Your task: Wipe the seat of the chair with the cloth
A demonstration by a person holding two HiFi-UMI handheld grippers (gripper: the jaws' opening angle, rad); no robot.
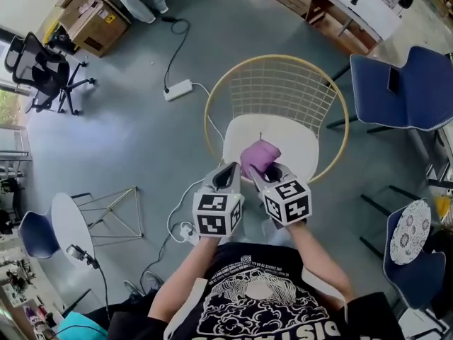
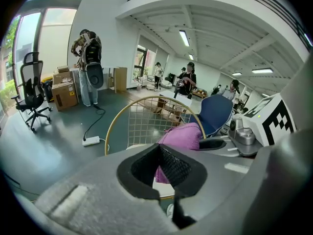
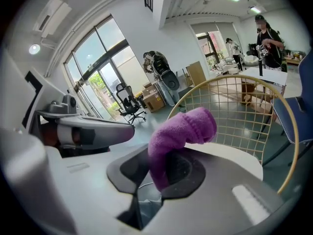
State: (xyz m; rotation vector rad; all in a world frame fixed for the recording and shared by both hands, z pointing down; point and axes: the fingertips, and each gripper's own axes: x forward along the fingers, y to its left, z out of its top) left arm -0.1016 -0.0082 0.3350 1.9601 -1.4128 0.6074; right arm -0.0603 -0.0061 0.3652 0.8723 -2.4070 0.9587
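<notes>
Hanging above seat [image 1: 283, 129], right gripper [image 3: 157, 181] pinches cloth [image 3: 183, 129]; left gripper [image 2: 164, 176] seemingly closed.

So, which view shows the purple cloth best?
The right gripper view: the cloth stands clamped in the right gripper, unobstructed. The head view shows it small above the seat; the left gripper view partly hides it.

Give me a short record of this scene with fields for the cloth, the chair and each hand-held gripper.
cloth: purple cloth, free end sticking up
right hand-held gripper: jaws shut on the cloth
left hand-held gripper: jaws together, nothing between them
chair: gold wire chair with white seat
cloth and seat: cloth over the seat's front edge; contact cannot be told
</notes>
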